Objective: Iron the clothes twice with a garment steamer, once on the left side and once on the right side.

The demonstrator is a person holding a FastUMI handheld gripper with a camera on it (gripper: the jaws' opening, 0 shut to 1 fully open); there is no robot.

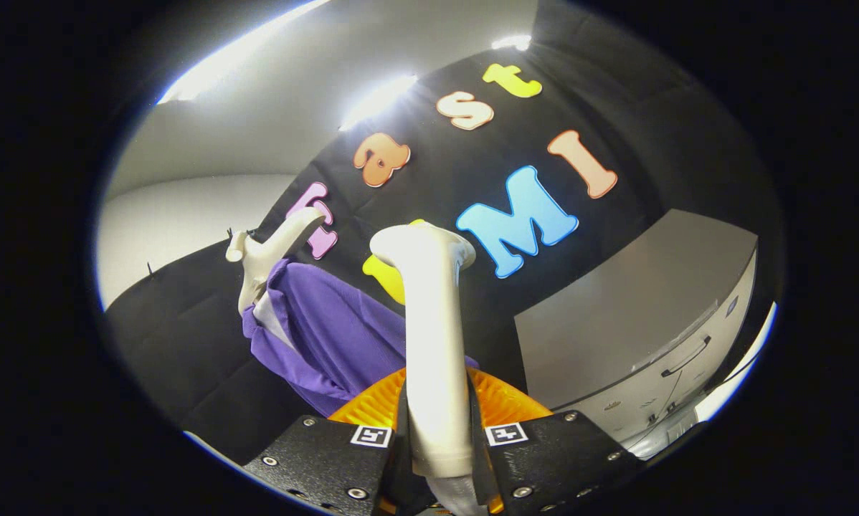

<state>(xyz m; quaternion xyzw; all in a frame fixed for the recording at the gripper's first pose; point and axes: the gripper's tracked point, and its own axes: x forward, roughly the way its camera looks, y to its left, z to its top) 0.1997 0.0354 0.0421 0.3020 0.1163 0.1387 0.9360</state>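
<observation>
Cream-white plastic fills the gap between our fingers — the long handle of the garment steamer (433,337) stands up from the gripper (438,441) toward twelve o'clock, its broad head flaring at the top. Both black finger plates, each with a small square marker, press against the handle's sides, so we judge the tongs pinched firmly on it; the orange ribbed part just behind the handle looks like part of the gripper's own body, though we cannot be sure.

We hold the steamer by its lower handle, probably so that the head stays free to face the cloth and the weight hangs in line with the fingers.

Beyond the fingers, at about ten o'clock from the handle, the purple knit garment (329,337) hangs on a white plastic hanger (268,251) against the black booth wall (186,344). Hanging keeps the fabric stretched by its own weight, which suits vertical steaming. The head sits beside the garment's right edge as we see it, and whether it touches the cloth we cannot tell.

At three o'clock stands a grey cabinet with a dark drawer handle (659,337), well apart from the garment.

We judge that the steamer is carried toward, or along, one side of the garment — which pass this is, we cannot say.
</observation>
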